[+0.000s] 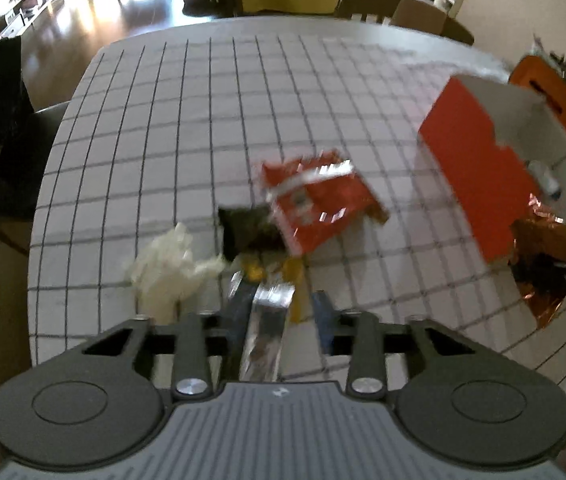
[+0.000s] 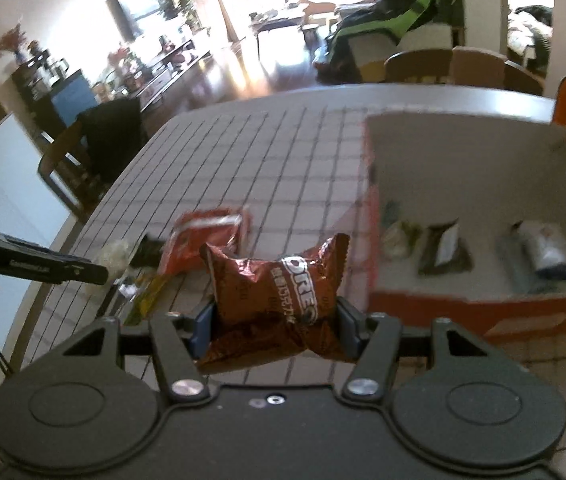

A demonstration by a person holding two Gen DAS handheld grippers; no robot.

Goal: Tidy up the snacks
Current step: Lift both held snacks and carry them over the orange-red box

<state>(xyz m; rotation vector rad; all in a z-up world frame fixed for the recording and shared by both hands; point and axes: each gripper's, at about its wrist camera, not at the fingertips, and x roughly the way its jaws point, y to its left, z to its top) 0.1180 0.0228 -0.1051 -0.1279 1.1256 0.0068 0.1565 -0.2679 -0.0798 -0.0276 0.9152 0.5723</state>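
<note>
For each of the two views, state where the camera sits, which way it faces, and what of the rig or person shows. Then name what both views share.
Left wrist: on the left gripper, facing across the table at loose snacks; a silver packet lies between its fingers.
Right wrist: on the right gripper, facing the box, holding an Oreo pack; the left gripper shows at left.
Shared: table, box, red bag.

A grid-patterned tablecloth (image 1: 203, 120) covers the table, wooden chairs (image 2: 419, 65) standing behind it.

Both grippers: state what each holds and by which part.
The right gripper pinches a brown Oreo packet across its middle, pads on its side edges. The left gripper has a silver wrapper lying between its fingers; blur hides whether it is gripped.
</note>
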